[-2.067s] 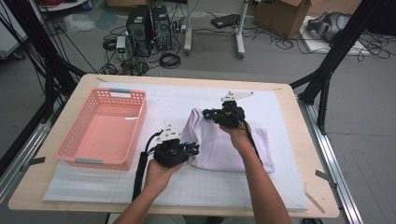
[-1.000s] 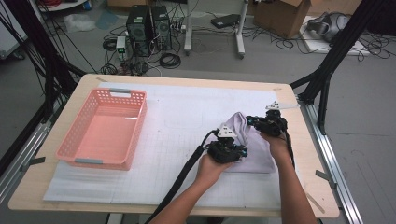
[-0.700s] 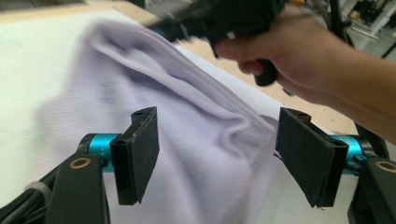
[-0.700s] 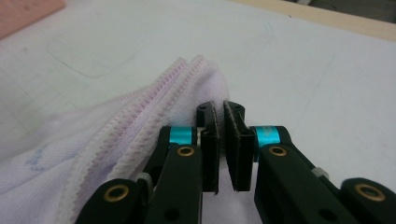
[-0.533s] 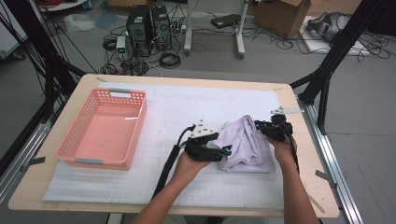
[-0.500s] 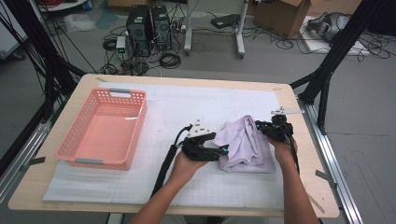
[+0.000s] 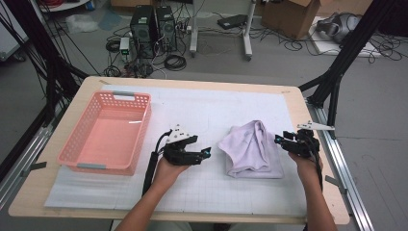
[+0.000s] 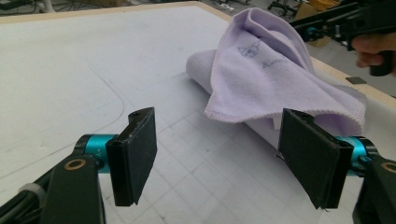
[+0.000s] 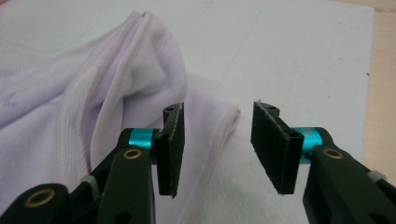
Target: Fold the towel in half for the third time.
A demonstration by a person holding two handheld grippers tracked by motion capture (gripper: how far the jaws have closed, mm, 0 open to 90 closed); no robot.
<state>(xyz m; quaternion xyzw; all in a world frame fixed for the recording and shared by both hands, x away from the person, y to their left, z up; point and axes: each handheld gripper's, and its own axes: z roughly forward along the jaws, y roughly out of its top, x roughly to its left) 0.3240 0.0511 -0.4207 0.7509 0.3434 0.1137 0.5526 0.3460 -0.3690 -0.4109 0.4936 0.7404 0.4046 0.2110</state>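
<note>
Soft matt lilac cloth (image 7: 251, 148)

Both grippers are black, with flat matte pads on teal collars and brass-coloured pivot rivets. The left gripper (image 7: 204, 155) carries a grey triangular plate and a trailing black cable; the right gripper (image 7: 279, 140) likewise. Forearms are bare.

I'm looking into a robotics lab: black frame struts (image 7: 344, 57) are standing around my tabletop (image 7: 293, 103), two PC towers (image 7: 154, 24) are sitting on the grey floor among tangled cables (image 7: 202, 45), and a cardboard box (image 7: 291, 14) is waiting at the back.
</note>
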